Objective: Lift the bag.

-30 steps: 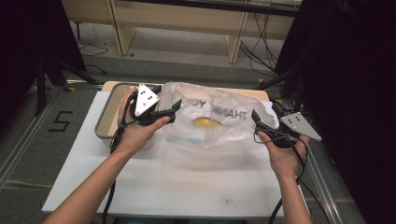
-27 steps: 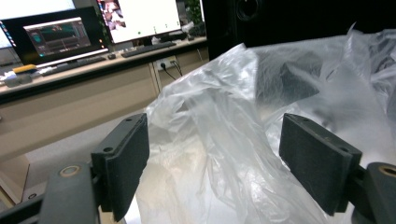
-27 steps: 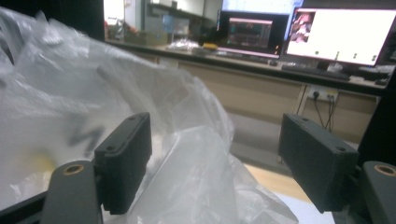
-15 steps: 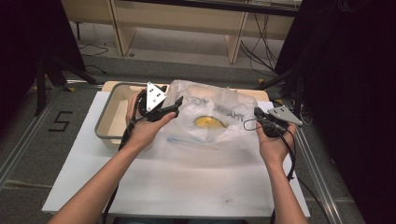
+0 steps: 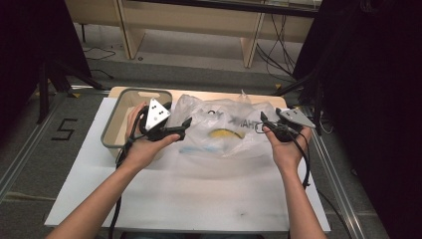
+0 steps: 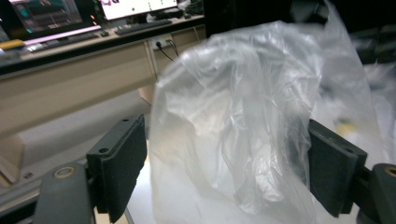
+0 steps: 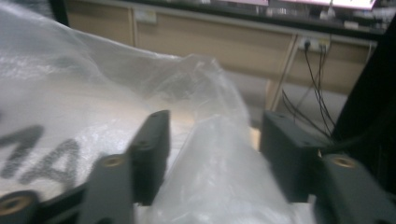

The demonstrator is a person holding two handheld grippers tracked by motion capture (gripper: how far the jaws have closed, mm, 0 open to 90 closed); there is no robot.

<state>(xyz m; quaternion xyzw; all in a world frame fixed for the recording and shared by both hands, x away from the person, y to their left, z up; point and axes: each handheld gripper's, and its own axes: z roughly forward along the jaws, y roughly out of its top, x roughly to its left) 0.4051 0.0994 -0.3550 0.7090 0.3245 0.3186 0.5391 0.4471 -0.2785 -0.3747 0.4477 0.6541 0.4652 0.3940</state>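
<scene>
A clear plastic bag (image 5: 226,122) with black lettering lies crumpled on the white board (image 5: 199,199); a yellow item (image 5: 222,133) shows through it. My left gripper (image 5: 184,125) is at the bag's left edge. In the left gripper view its jaws (image 6: 226,128) stand wide apart with a bunched fold of the bag (image 6: 233,116) between them; they have just been opening. My right gripper (image 5: 262,121) is at the bag's right edge. Its jaws (image 7: 218,119) have also just been opening, and a ridge of plastic (image 7: 210,154) rises loosely between the pads.
A grey bin (image 5: 119,97) stands at the back left, close behind my left hand. The board rests on a wooden tabletop (image 5: 199,93). Desks and cables lie beyond the far edge, and dark curtains hang at both sides.
My right hand has moved left, in to the bag's right edge. My left hand has dipped a little at the left edge. The bag has stayed where it was.
</scene>
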